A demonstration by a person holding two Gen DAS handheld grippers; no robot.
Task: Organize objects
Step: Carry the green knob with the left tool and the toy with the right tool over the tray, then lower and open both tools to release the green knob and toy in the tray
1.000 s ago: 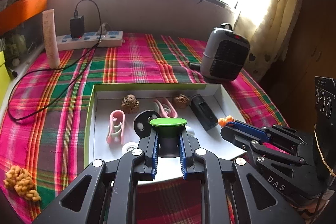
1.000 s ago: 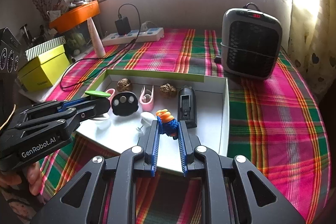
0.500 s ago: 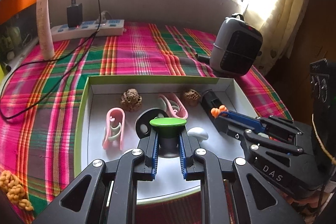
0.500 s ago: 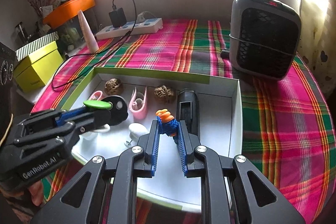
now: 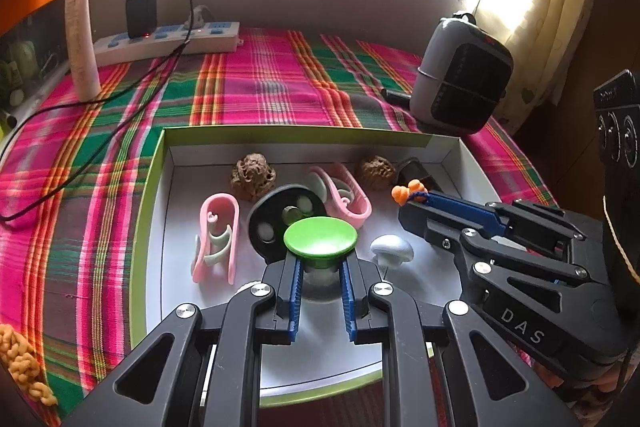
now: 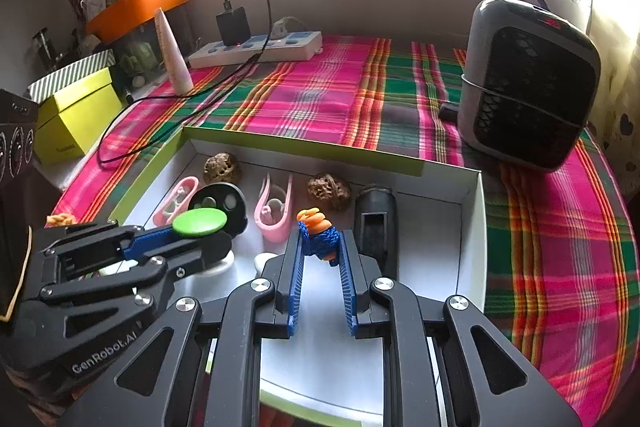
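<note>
Hovering just above the white tray (image 5: 158, 227): left gripper (image 5: 320, 269) jaws pinching green-capped knob (image 5: 320, 235), right gripper (image 6: 320, 247) pinching knitted toy (image 6: 319, 235).

My surface (image 6: 332, 95) is covered with a pink, green and orange checked cloth. On it lie a shallow white cardboard box with green rim (image 6: 304, 143), a grey fan heater (image 6: 528, 83), a white power strip (image 6: 256, 49) and a standing pale tube (image 6: 172, 55).
</note>
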